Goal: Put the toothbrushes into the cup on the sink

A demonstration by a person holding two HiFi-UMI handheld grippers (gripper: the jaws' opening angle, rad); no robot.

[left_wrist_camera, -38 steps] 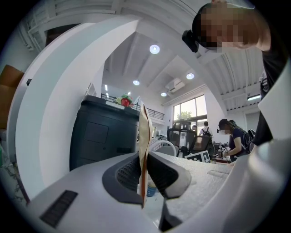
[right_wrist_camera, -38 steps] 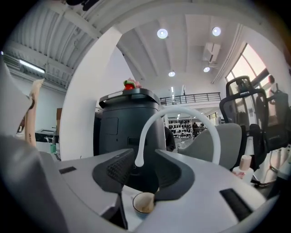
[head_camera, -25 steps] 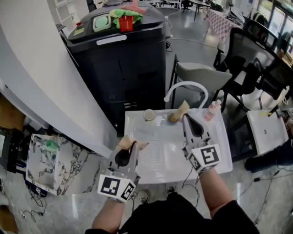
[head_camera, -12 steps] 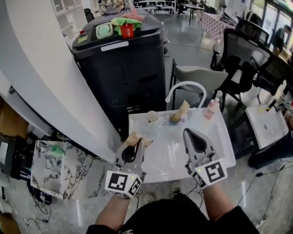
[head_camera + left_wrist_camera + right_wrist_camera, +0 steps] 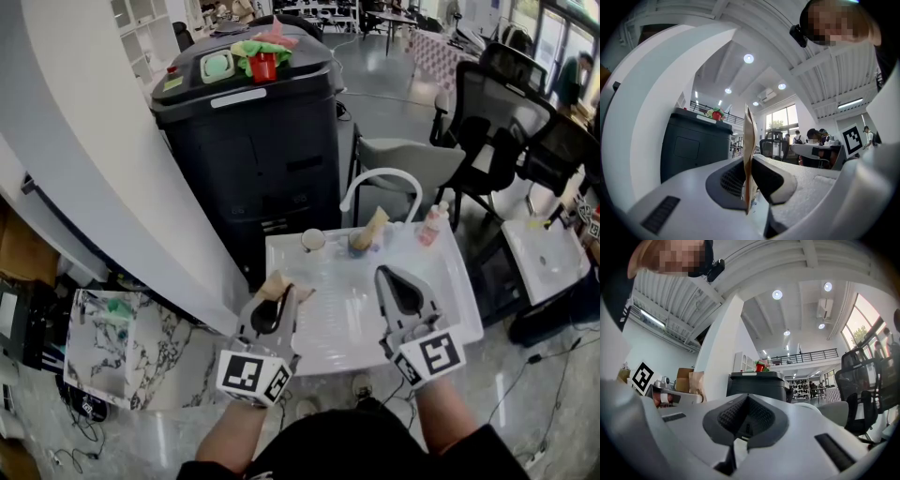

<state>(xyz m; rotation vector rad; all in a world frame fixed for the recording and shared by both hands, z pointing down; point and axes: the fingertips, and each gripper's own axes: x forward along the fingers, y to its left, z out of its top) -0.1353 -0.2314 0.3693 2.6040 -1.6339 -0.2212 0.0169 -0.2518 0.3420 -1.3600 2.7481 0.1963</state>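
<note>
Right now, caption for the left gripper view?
Left claw shut on an upright brown packet, black bin behind.

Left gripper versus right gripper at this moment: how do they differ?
The left gripper is shut on a brown paper packet; the right gripper is shut with nothing between its jaws. The left gripper sits at the sink's left edge; the right gripper is over its right half. Both point toward the faucet.
</note>
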